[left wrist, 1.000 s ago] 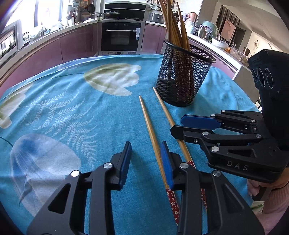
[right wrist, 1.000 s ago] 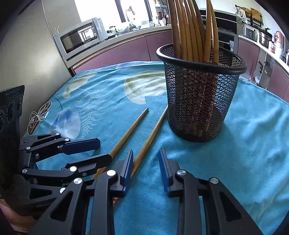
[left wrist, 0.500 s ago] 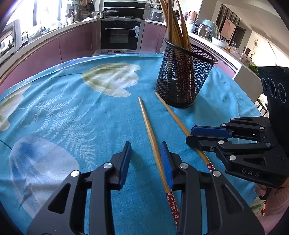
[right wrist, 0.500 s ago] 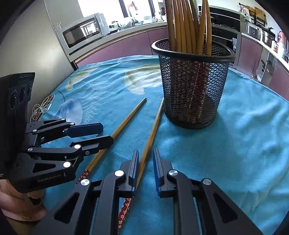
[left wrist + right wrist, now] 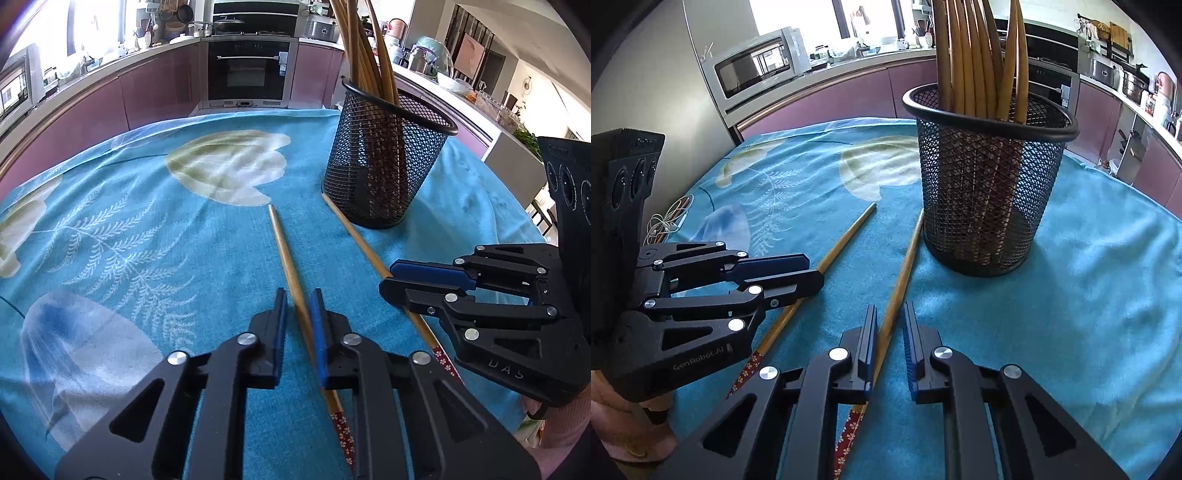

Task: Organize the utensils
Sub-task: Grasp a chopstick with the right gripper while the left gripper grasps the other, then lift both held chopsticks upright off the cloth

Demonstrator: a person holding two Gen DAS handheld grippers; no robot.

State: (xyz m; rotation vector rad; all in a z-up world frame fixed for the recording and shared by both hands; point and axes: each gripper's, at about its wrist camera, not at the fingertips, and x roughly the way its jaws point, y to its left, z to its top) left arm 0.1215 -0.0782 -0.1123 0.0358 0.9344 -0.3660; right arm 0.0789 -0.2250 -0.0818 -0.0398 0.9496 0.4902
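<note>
Two wooden chopsticks with red flowered ends lie side by side on the blue tablecloth (image 5: 147, 229), in front of a black mesh cup (image 5: 384, 162) holding several chopsticks. My left gripper (image 5: 297, 295) is shut on the left chopstick (image 5: 282, 243), gripping it near its middle. My right gripper (image 5: 890, 310) is shut on the right chopstick (image 5: 905, 266). Each view shows the other gripper from the side: the right gripper (image 5: 386, 280) pinches the right chopstick (image 5: 354, 236), and the left gripper (image 5: 816, 273) pinches the left chopstick (image 5: 846, 236). The far tip of the right chopstick touches the mesh cup (image 5: 990, 184).
A coiled white cord (image 5: 665, 225) lies at the table's left edge. Behind the table run purple kitchen cabinets with a microwave (image 5: 757, 66) and an oven (image 5: 247, 70). A hand holds each gripper at the near edge.
Both grippers' jaws have closed from open onto their chopsticks. The right gripper first shifted so its chopstick sat between its pads; the left closed last.
</note>
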